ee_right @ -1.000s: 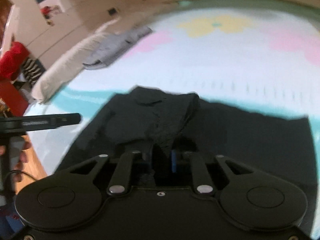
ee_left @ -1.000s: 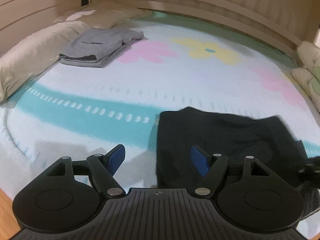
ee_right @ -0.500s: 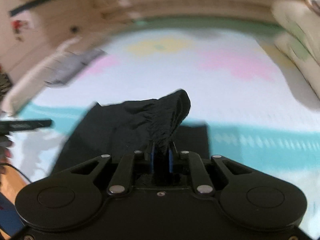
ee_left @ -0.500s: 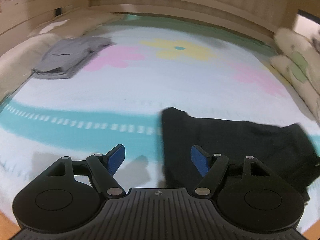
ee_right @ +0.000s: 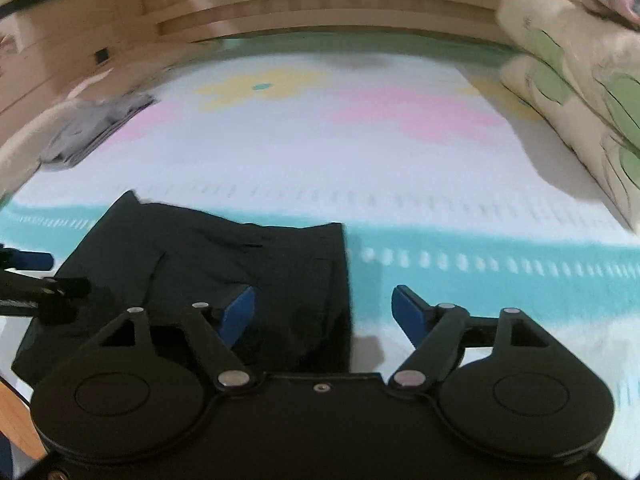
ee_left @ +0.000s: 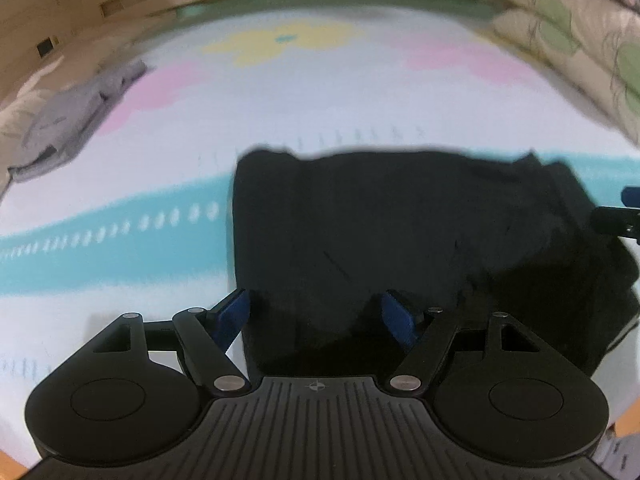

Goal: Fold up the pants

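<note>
Grey garment [ee_left: 76, 116]: folded, far left on the blanket [ee_left: 320, 92], well apart from the pants
Left gripper [ee_left: 316, 314]: jaws spread wide, holding nothing; blue pads [ee_left: 230, 314] straddle the near left corner of the pants
Pants [ee_left: 400, 224]: black, lying on the blanket near its front edge, across the teal stripe [ee_left: 100, 236]; already folded into a wide slab
Long axis: runs left to right, parallel to the stripe; which end is the waist cannot be told
Left edge: straight and square
Right end: rumpled, with layers bunched and uneven
Right gripper [ee_right: 324, 312]: jaws apart, empty; left pad [ee_right: 240, 312] over the fabric, right pad over bare blanket, straddling the right edge of the pants
Pillows [ee_right: 580, 92]: stacked at far right, clear of the work
Risk 1: a jaw closing on the top layer only would peel the fold open
Risk 2: the bunched right end, if not smoothed, would likely set a crooked next fold
Risk 3: unequal lift by the two grippers would likely skew the long axis
</note>
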Demonstrator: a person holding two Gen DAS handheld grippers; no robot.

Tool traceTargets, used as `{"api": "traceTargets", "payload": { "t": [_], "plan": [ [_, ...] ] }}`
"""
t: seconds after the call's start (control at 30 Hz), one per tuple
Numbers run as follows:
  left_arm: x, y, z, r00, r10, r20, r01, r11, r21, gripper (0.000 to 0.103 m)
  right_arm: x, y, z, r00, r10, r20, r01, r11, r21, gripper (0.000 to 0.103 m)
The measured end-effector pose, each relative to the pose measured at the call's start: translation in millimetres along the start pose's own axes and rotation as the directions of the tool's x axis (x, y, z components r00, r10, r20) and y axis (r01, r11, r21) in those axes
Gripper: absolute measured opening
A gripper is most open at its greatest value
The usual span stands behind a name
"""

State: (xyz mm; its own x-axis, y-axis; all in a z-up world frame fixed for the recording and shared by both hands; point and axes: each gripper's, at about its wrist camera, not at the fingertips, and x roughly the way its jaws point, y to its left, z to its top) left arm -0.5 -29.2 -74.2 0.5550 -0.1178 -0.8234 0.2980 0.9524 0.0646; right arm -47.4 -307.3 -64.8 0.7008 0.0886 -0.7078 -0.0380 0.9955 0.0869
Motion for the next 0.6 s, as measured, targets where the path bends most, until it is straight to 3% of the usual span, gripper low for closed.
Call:
{"api": "traceTargets", "payload": {
  "t": [0.1, 0.2, 0.23, 0.3, 0.4, 0.47, 0.6],
  "plan": [
    [5, 5, -10, 1.000, -0.003, -0.004, 0.003, 1.000, -0.009, 0.087, 19, 13, -8, 0.998, 0.012, -0.062, -0.016, 0.998, -0.064, 0.081],
    [9, 15, -13, 1.000, -0.019, -0.017, 0.018, 0.998, -0.066, 0.102, 38, 16, -23, 0.992, -0.012, -0.124, -0.001, 0.994, -0.105, 0.094],
    [12, 20, -13, 0.999, -0.034, -0.032, 0.030, 0.994, -0.101, 0.103, 40, 13, -26, 0.993, -0.014, -0.115, 0.004, 0.996, -0.087, 0.100],
    [16, 28, -13, 0.995, -0.075, -0.062, 0.063, 0.983, -0.172, 0.103, 44, 2, -27, 0.992, -0.009, -0.127, 0.006, 1.000, -0.020, 0.102],
    [12, 26, -7, 0.995, -0.071, -0.070, 0.060, 0.986, -0.154, 0.102, 51, -11, -23, 0.983, 0.040, -0.178, -0.024, 0.996, 0.088, 0.103],
    [4, 26, -5, 0.997, -0.058, -0.042, 0.050, 0.985, -0.163, 0.101, 49, -11, -18, 0.981, 0.042, -0.188, -0.027, 0.996, 0.085, 0.102],
    [-9, 28, 2, 1.000, -0.009, 0.014, 0.012, 0.985, -0.174, 0.101, 33, -11, -5, 0.995, 0.040, -0.088, -0.030, 0.994, 0.107, 0.102]
  ]
}}
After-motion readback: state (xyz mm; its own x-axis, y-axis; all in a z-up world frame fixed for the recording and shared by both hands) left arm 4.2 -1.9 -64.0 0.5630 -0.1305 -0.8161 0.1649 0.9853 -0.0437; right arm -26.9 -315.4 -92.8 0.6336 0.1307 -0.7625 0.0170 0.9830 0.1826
